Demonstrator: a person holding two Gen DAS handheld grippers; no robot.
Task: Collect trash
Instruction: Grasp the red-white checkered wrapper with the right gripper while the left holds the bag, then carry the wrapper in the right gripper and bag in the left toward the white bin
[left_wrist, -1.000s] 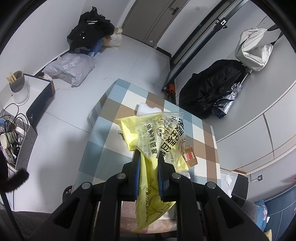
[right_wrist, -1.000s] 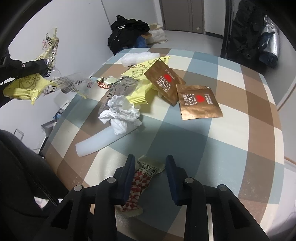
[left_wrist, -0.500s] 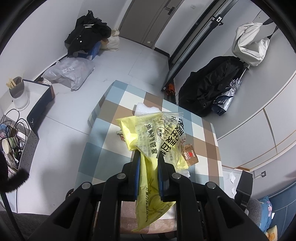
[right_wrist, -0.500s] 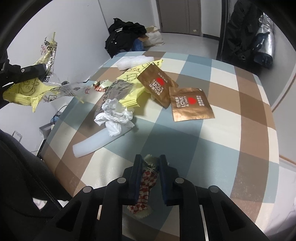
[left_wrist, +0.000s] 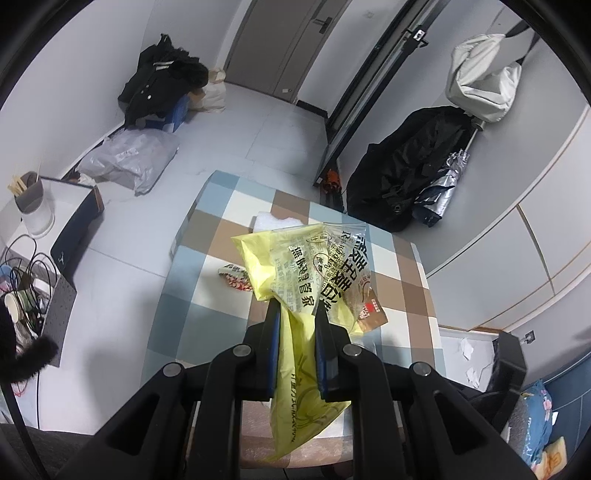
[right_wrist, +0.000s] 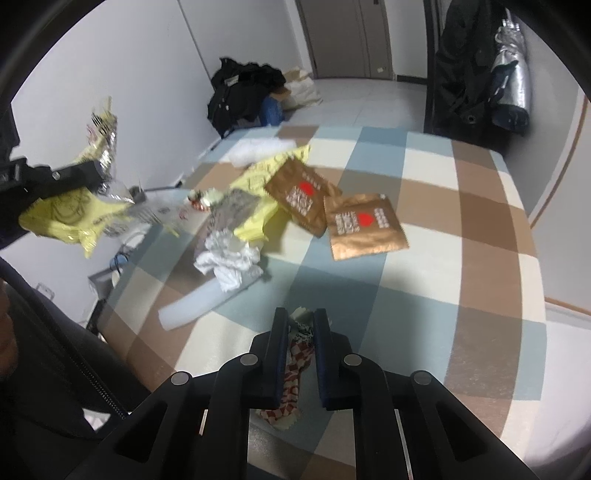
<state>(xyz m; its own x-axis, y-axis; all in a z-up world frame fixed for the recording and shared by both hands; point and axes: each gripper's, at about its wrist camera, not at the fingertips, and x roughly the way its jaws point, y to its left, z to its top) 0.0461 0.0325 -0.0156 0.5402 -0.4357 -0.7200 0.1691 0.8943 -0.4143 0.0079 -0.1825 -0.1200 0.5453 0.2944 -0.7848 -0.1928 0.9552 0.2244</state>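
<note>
Just then the right gripper (right_wrist: 301, 328) had been closing and clamped the red-checked wrapper (right_wrist: 295, 363) near the table (right_wrist: 461, 295) edge (left gripper (left_wrist: 297, 314) clenched on yellow bag (left_wrist: 303, 373)), ready to bag

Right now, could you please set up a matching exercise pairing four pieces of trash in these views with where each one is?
Things:
1. yellow plastic wrapper
2. red-and-white checkered wrapper
3. crumpled white tissue
4. two brown foil packets

Places:
A. flat on the checkered tablecloth, overlapping
B. pinched in the right gripper
C. lying on a white tube
D. clamped in the left gripper

Pairs: 1-D, 2-B, 3-C, 4-A
</note>
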